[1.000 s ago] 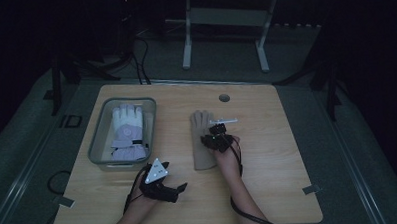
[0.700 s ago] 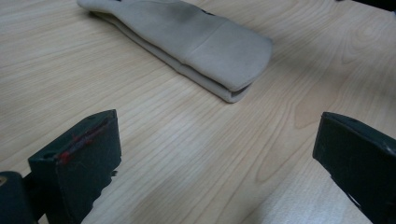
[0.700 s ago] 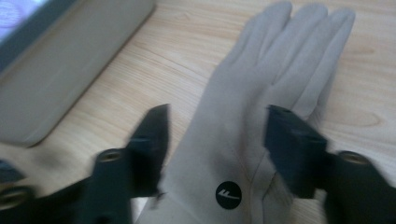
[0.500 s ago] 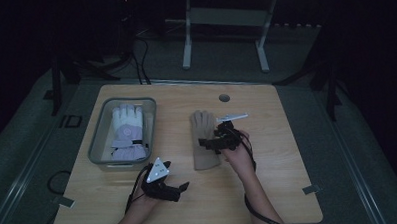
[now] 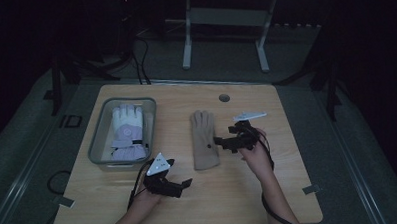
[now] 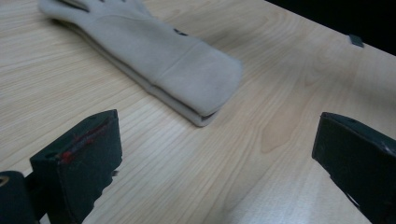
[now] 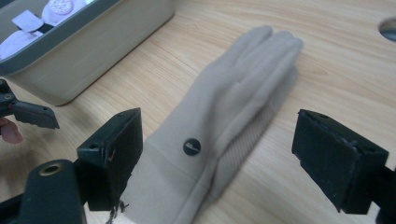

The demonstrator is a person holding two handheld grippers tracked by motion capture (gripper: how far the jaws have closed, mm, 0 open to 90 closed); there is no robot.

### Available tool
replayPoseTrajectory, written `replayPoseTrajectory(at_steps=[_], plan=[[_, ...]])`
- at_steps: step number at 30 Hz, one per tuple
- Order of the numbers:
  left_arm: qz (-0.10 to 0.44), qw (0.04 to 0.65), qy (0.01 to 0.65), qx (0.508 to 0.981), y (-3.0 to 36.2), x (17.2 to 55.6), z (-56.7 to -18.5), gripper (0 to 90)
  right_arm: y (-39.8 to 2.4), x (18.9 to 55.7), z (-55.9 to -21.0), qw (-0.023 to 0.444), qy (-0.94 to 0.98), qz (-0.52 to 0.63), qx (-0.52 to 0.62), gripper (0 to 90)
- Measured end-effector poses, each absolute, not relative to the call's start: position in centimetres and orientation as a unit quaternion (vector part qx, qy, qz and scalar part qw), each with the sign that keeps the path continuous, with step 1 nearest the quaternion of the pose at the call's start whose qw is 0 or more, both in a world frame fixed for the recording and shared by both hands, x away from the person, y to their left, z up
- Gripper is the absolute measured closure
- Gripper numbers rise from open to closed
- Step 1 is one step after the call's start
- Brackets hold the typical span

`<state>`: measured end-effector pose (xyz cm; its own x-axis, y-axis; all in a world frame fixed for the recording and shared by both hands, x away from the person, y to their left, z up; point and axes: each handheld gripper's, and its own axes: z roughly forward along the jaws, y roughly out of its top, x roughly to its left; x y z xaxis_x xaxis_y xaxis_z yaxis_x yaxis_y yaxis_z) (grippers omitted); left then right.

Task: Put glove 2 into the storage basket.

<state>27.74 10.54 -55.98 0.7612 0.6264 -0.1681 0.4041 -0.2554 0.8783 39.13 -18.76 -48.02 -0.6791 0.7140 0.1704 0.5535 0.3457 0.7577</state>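
A beige glove lies flat on the wooden table, fingers pointing away from me. My right gripper hovers just right of its cuff. Its jaws have just been opening and stand wide apart. In the right gripper view the beige glove lies on the table below the gap of the right gripper, untouched by the pads. My left gripper rests low near the front edge, left of the cuff. In its own view the left gripper is open and empty, with the beige glove's cuff ahead.
A grey bin at the left holds a white and lavender glove; the bin's wall is also close by in the right gripper view. A round hole sits near the table's far edge. A metal stand is on the floor behind.
My right gripper has opened, let go of the beige glove's cuff, and drawn up and to the right. The glove stays flat. The left gripper has not moved.
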Motion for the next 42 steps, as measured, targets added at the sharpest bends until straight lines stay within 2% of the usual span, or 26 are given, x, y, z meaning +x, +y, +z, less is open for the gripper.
replayPoseTrajectory(at_steps=[8, 13, 16, 18, 24, 33, 37, 42], plan=[[0.123, 0.483, 0.29, 0.817, 8.8, 28.1, -55.0, 1.9, -19.3, 39.6, -47.6, 0.084, 0.806, 0.433, 0.394, 12.1], [0.139, 0.476, 0.26, 0.829, 7.1, 28.6, -54.3, 6.2, -18.7, 41.1, -47.5, 0.08, 0.809, 0.427, 0.395, 22.2], [0.149, 0.476, 0.249, 0.83, 6.4, 29.2, -53.9, 14.7, -18.0, 42.4, -47.6, 0.077, 0.809, 0.422, 0.402, 29.9], [0.146, 0.473, 0.243, 0.834, 5.9, 29.7, -53.8, 14.8, -17.4, 43.4, -47.9, 0.071, 0.808, 0.419, 0.407, 33.1], [0.149, 0.429, 0.234, 0.86, 3.7, 31.4, -54.2, 14.8, -16.4, 46.2, -49.6, 0.066, 0.809, 0.386, 0.439, 33.8], [0.148, 0.386, 0.22, 0.884, 2.2, 33.3, -55.2, 14.8, -14.8, 49.0, -52.3, 0.027, 0.804, 0.359, 0.473, 25.5], [0.132, 0.372, 0.218, 0.893, 2.1, 33.9, -55.5, 14.9, -14.2, 49.3, -53.4, 0.015, 0.808, 0.348, 0.475, 29.0], [0.128, 0.36, 0.225, 0.896, 2.3, 34.2, -56.0, 27.8, -13.8, 49.4, -54.2, 0.02, 0.82, 0.325, 0.47, 34.1]])
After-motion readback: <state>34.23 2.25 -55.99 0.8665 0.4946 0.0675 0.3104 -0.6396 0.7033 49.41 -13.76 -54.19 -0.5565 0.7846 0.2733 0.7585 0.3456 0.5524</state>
